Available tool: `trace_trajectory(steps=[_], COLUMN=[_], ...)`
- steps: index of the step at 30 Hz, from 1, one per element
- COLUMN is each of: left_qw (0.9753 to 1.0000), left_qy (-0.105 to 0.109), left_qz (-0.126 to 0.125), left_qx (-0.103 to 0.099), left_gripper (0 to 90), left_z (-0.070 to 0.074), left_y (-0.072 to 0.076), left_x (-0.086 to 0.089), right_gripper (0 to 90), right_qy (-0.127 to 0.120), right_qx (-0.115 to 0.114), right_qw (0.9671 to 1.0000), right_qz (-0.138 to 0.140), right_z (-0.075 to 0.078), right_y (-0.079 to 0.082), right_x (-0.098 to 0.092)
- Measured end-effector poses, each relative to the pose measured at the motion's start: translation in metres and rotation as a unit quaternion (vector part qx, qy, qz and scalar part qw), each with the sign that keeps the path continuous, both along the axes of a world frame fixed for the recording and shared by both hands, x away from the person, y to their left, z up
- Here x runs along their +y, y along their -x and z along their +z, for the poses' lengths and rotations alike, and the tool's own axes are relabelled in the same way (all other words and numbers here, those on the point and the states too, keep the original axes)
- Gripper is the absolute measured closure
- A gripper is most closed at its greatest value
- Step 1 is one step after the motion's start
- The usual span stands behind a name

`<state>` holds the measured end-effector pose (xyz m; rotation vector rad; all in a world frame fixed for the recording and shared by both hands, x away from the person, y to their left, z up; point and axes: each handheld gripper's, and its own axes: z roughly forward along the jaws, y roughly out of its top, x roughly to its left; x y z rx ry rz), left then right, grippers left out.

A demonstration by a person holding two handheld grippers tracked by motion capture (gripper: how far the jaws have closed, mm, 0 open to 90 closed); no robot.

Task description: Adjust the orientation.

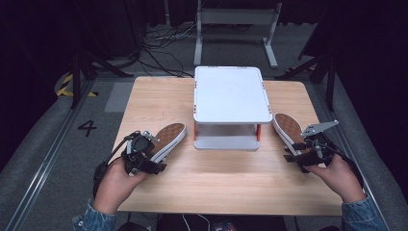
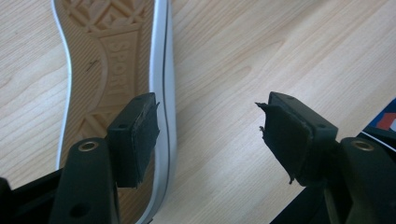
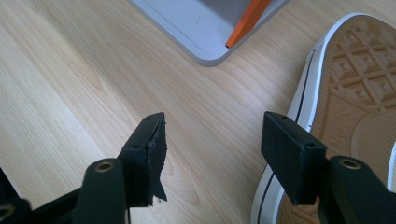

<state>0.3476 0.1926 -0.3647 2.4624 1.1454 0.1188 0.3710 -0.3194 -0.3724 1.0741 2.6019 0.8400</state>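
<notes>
Two white canvas sneakers lie sole-up on the light wooden table [image 1: 221,183], tan rubber treads showing. Left sneaker [image 1: 169,138]: left of the white two-tier plastic shelf [image 1: 232,96]; left gripper [image 2: 210,135] over its heel edge, jaws wide apart, holding nothing. Right sneaker [image 1: 287,129]: right of the shelf; right gripper [image 3: 212,154] beside its white sidewall, jaws spread wide, gripping nothing.
</notes>
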Motion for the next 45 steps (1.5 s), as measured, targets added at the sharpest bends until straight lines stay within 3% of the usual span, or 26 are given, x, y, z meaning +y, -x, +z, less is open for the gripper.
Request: trace_trajectory(steps=[3, 6, 9, 13, 17, 21, 28, 32, 39, 41, 43, 45], left_qw=[0.9999, 0.9998, 0.9997, 0.9995, 0.9993, 0.9994, 0.9993, 0.9996, 0.9996, 0.9988, 0.9974, 0.9961], left_qy=[-0.009, -0.008, -0.011, -0.01, -0.017, -0.022, -0.034, -0.025, -0.009, -0.005, -0.005, -0.021], left_qz=[0.009, 0.009, 0.009, 0.011, 0.021, 0.015, 0.018, 0.009, -0.014, -0.03, -0.046, -0.062], left_qx=[-0.006, -0.014, -0.019, -0.026, -0.025, -0.023, -0.001, 0.004, 0.024, 0.039, 0.055, 0.058], left_gripper=[35.8, 37.2, 40.3, 42.0, 44.3, 46.8, 48.5, 51.2, 57.2, 57.5, 58.1, 58.1], left_z=[0.002, 0.005, 0.007, 0.007, 0.004, -0.001, -0.014, -0.014, -0.018, -0.021, -0.026, -0.03], left_y=[-0.001, -0.004, -0.008, -0.013, -0.017, -0.021, -0.028, -0.027, -0.025, -0.024, -0.023, -0.021], left_x=[0.002, 0.002, 0.003, 0.004, 0.003, 0.001, -0.003, -0.004, -0.012, -0.02, -0.029, -0.039], right_gripper=[42.8, 44.3, 40.2, 45.7, 45.6, 45.3, 45.3, 45.3, 44.9, 44.9, 44.8, 44.7], right_qy=[0.003, 0.011, 0.021, 0.021, 0.025, 0.029, 0.027, 0.028, 0.029, 0.031, 0.031, 0.033], right_qx=[-0.011, -0.007, -0.009, -0.012, -0.007, -0.004, -0.007, -0.005, -0.004, -0.002, -0.002, 0.001], right_qw=[0.9999, 0.9998, 0.9997, 0.9997, 0.9996, 0.9995, 0.9995, 0.9995, 0.9994, 0.9993, 0.9992, 0.9991], right_qz=[0.008, 0.014, 0.001, -0.001, 0.008, 0.012, 0.013, 0.015, 0.02, 0.021, 0.023, 0.026], right_z=[-0.001, -0.004, -0.007, -0.005, -0.008, -0.011, -0.01, -0.011, -0.012, -0.013, -0.014, -0.015], right_y=[0.003, 0.005, 0.007, 0.012, 0.016, 0.017, 0.018, 0.018, 0.017, 0.016, 0.015, 0.015], right_x=[-0.001, -0.001, -0.002, -0.001, 0.003, 0.005, 0.006, 0.007, 0.01, 0.01, 0.011, 0.013])
